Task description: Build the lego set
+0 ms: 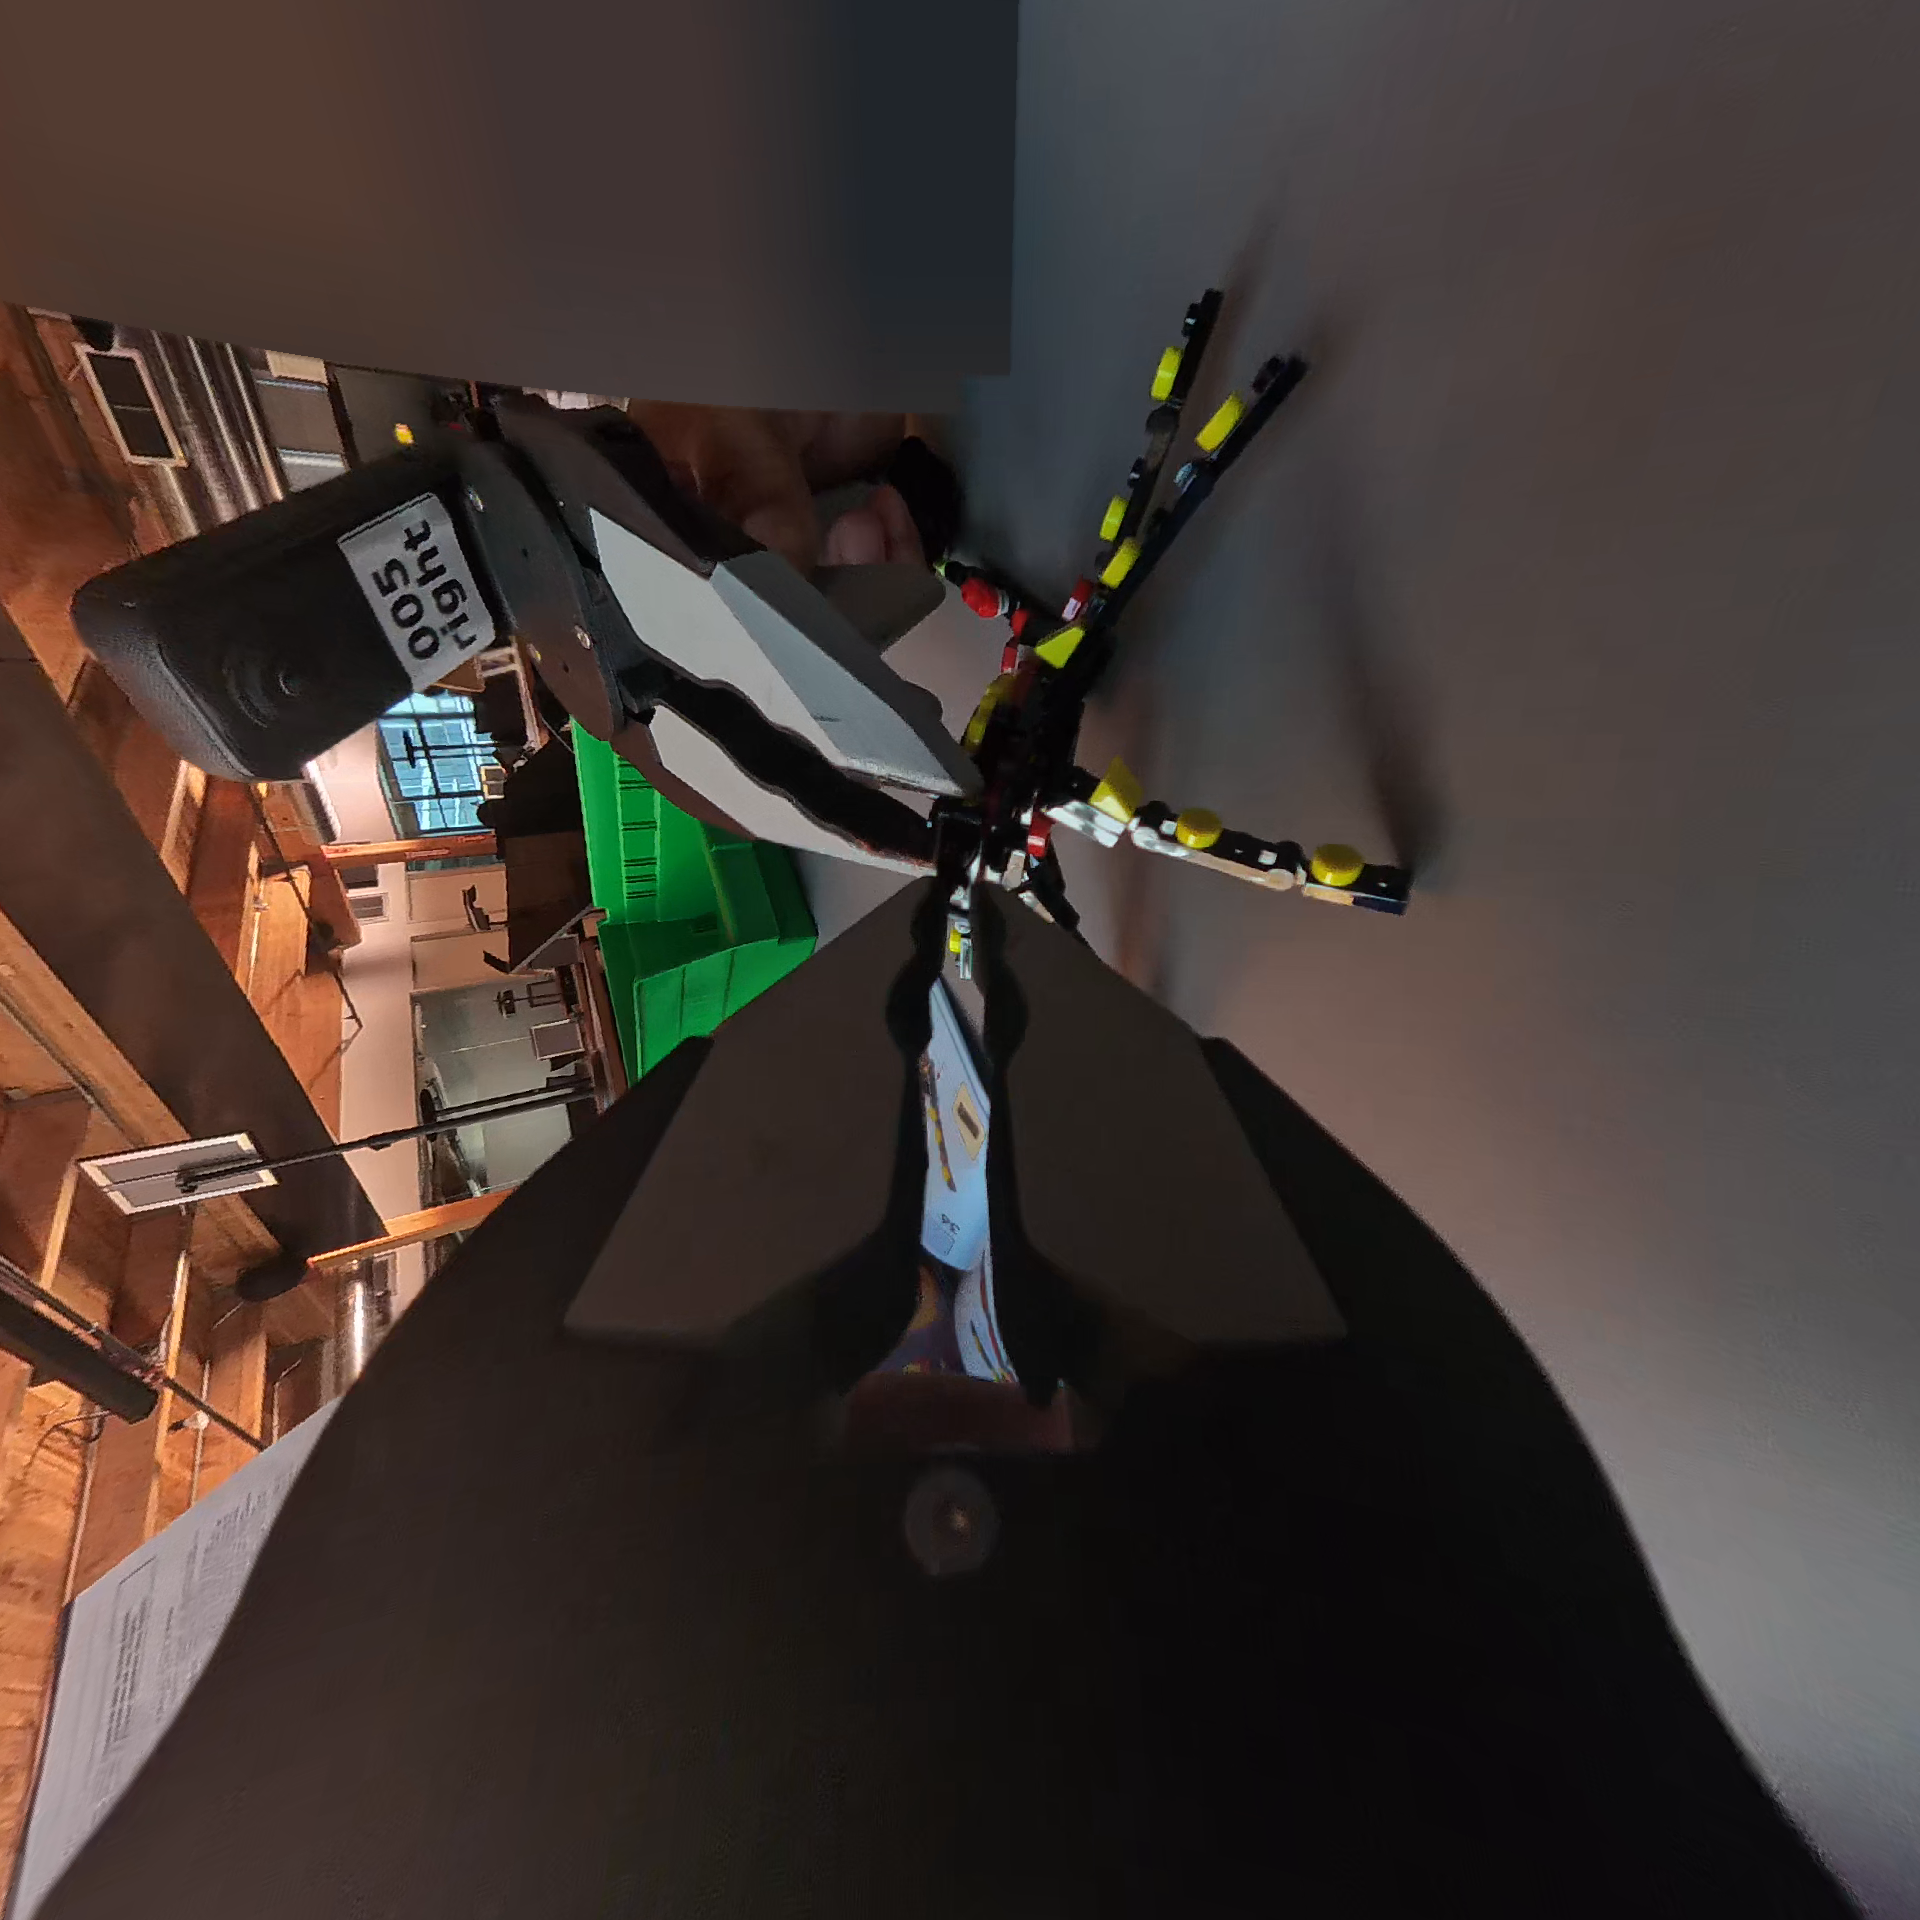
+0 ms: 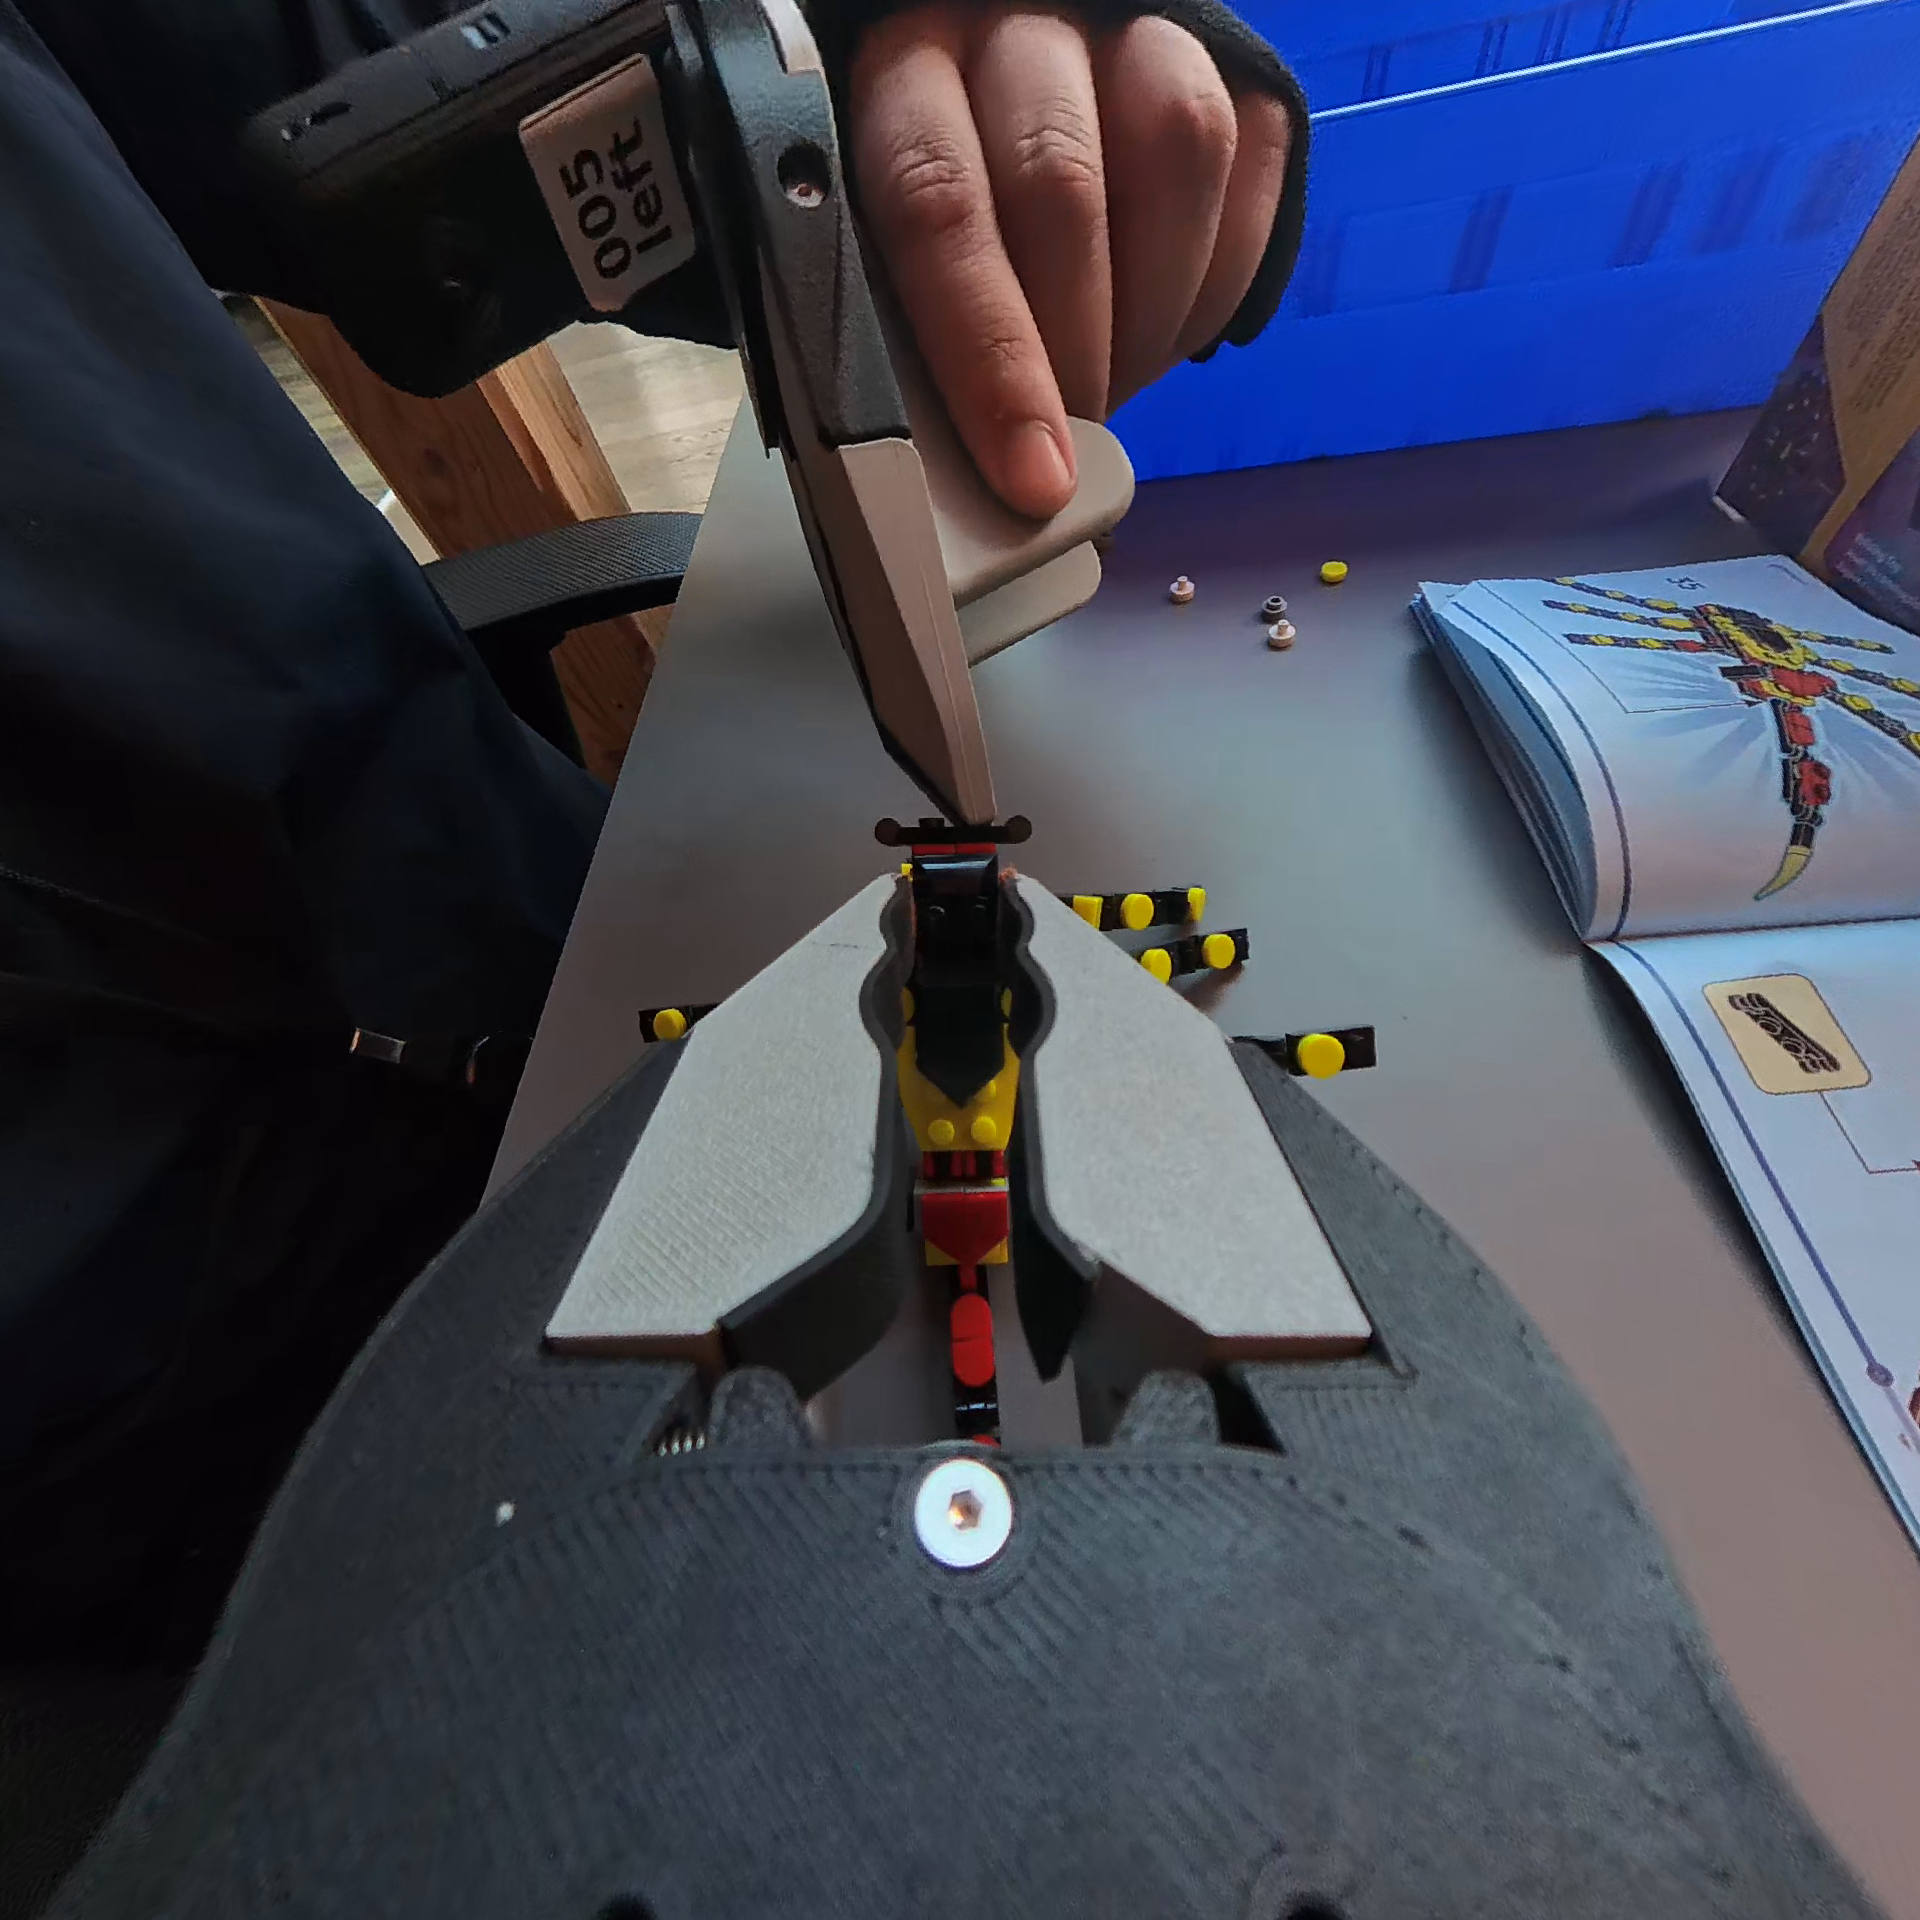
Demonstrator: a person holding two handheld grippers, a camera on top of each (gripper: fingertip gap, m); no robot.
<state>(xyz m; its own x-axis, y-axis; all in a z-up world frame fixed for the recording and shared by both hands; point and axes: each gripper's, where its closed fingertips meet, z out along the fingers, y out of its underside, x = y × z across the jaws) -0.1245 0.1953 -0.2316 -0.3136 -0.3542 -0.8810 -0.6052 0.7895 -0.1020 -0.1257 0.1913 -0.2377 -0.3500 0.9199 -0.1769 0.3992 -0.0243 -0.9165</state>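
Note:
A black, yellow and red lego model (image 2: 956, 1091) with long legs bearing yellow studs lies on the grey table (image 2: 1299, 779). My right gripper (image 2: 956, 894) is shut on its body, one finger on each side. My left gripper (image 2: 971, 816) comes down from above, held by a hand (image 2: 1039, 260), with its tip on the black bar (image 2: 914, 831) at the model's front end. In the left wrist view my left gripper (image 1: 961, 899) is closed at the model's (image 1: 1023, 769) end, and the right gripper (image 1: 951, 805) meets it from the upper left. The legs (image 1: 1247, 842) fan out across the table.
An open instruction booklet (image 2: 1662, 779) lies at the right. Small loose pieces (image 2: 1278, 613) and a yellow stud (image 2: 1333, 570) lie behind the model. A blue bin (image 2: 1558, 260) and a box (image 2: 1849, 416) stand at the back. The table's edge runs close on the left. A green bin (image 1: 686, 883) shows in the left wrist view. The grippers are tip to tip, or close to it.

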